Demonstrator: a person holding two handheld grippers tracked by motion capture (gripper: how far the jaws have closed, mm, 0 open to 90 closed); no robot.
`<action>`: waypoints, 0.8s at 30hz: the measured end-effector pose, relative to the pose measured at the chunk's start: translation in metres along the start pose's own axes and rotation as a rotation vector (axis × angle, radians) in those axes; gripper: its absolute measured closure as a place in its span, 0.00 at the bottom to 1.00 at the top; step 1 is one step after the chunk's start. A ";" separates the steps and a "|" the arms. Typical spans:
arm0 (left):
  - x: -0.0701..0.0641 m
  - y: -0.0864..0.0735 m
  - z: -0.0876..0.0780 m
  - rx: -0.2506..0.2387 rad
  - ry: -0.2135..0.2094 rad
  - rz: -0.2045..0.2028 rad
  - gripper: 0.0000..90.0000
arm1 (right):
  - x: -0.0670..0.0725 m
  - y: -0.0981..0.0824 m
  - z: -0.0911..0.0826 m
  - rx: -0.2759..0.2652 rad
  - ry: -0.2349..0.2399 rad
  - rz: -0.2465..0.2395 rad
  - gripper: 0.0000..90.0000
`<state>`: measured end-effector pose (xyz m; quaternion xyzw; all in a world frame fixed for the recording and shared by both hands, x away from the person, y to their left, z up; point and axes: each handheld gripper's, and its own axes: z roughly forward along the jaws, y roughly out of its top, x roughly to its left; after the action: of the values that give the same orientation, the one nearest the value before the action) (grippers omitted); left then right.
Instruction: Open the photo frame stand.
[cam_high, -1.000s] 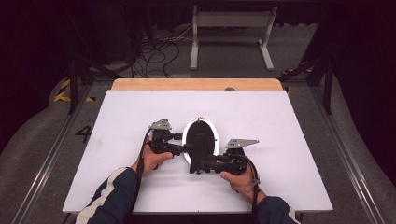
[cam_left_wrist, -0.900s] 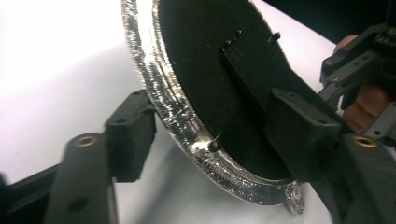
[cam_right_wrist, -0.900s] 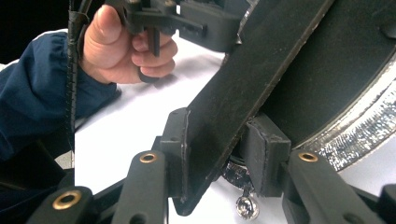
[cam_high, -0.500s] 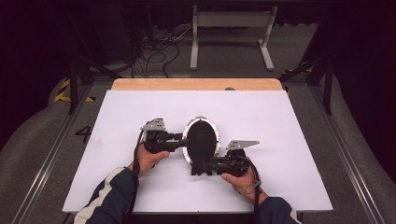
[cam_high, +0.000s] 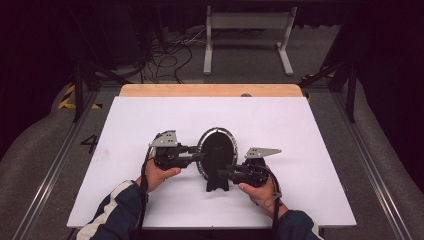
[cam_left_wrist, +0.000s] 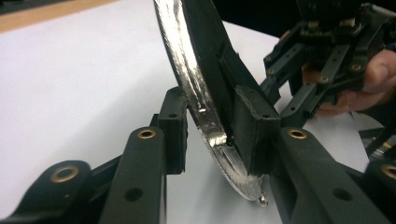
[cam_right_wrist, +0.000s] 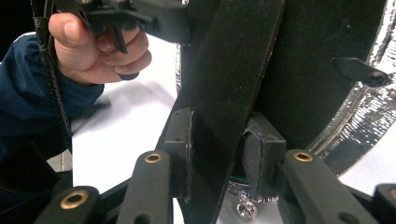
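Note:
An oval picture frame (cam_high: 217, 146) with a silver rim (cam_left_wrist: 187, 70) and a black back stands upright at the table's middle front. My left gripper (cam_high: 198, 156) comes in from the left. Its jaws have just closed on the rim's lower edge, one pad (cam_left_wrist: 173, 122) on each side. My right gripper (cam_high: 224, 174) reaches in from the right. Its jaws have closed a little further and pinch the frame's black stand leg (cam_right_wrist: 229, 88) between the pads (cam_right_wrist: 261, 151). The frame's bottom edge hangs close to the white tabletop (cam_high: 300, 130).
The white tabletop has a wooden strip (cam_high: 210, 90) along its far edge. Beyond it lie cables (cam_high: 165, 55) and a white metal stand (cam_high: 247, 35) on the dark floor. Rails (cam_high: 375, 165) run along both sides.
My left gripper has shifted a little left and shut on the frame's rim. The frame now stands more upright between both grippers. My right hand has stayed in place.

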<state>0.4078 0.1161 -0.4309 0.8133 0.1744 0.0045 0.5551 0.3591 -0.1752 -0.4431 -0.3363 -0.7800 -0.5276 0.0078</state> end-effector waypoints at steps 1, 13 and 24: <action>0.000 -0.001 0.002 0.010 0.001 0.005 0.70 | 0.001 0.000 0.001 0.000 -0.003 -0.008 0.74; -0.014 0.009 0.005 0.016 0.076 0.119 0.75 | 0.003 0.002 -0.002 -0.021 -0.002 -0.020 0.76; -0.020 0.012 -0.001 -0.005 0.190 0.207 0.83 | 0.009 0.006 -0.003 -0.025 -0.040 -0.058 0.76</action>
<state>0.3921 0.1070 -0.4160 0.8213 0.1414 0.1392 0.5348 0.3545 -0.1717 -0.4331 -0.3243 -0.7828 -0.5304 -0.0272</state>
